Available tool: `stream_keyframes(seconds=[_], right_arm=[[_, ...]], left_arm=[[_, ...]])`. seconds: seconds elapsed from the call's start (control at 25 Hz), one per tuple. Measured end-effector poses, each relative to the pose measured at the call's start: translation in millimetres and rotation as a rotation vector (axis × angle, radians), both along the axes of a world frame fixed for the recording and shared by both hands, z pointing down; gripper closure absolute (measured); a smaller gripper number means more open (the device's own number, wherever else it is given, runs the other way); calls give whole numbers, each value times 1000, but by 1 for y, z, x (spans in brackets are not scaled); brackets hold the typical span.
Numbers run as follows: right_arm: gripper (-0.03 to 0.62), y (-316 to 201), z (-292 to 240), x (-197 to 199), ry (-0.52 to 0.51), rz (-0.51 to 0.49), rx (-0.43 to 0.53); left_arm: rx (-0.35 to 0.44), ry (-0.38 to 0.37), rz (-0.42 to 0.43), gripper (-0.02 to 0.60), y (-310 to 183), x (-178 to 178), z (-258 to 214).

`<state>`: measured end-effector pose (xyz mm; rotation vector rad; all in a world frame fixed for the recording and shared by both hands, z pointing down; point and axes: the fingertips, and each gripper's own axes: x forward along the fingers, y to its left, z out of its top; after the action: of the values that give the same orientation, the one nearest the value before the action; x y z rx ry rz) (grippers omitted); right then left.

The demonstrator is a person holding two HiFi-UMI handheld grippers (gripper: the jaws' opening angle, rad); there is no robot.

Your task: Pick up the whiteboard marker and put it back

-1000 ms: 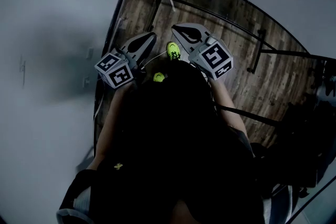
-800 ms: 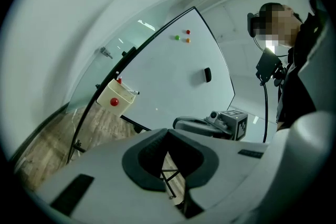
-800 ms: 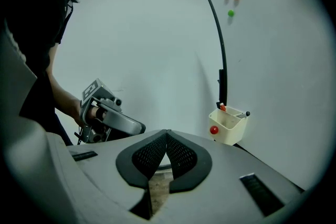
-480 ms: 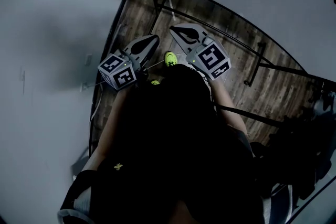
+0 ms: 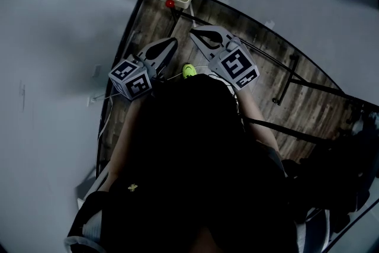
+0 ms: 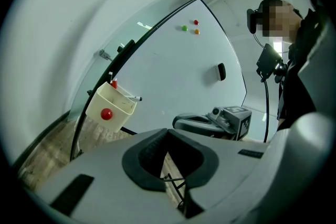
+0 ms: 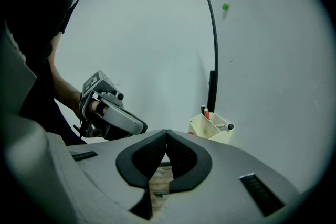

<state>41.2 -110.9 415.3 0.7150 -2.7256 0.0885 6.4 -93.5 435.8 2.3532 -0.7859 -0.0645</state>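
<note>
No text can be read; dimness may hide some.

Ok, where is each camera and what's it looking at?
Head view: on the person's head, looking steeply down at the wooden floor, the left hand-held gripper, the right hand-held gripper and the marker holder; their dark chest shows.
Left gripper view: rides that gripper, looks along its shut jaws toward the whiteboard; the person's body shows at right.
Right gripper view: rides that gripper, looks along its shut jaws toward the same board; their forearm shows at left.
Shared: all see the marker holder.
</note>
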Motion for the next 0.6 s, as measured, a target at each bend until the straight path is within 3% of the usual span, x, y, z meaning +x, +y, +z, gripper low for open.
stream_keyframes(seconds=[0.2,0.4,0.6], right_arm=[[588,-6,1,3,7,-14,3],[588,-13,4,2,59,-30,10],[588,-25,2,2,92,-29,26]], left_arm=[[6,-3,-14,575,-9,4,-3],[16,-52,-33,575,-11,1,0],[11,-31,-40,575,-20,0,1]])
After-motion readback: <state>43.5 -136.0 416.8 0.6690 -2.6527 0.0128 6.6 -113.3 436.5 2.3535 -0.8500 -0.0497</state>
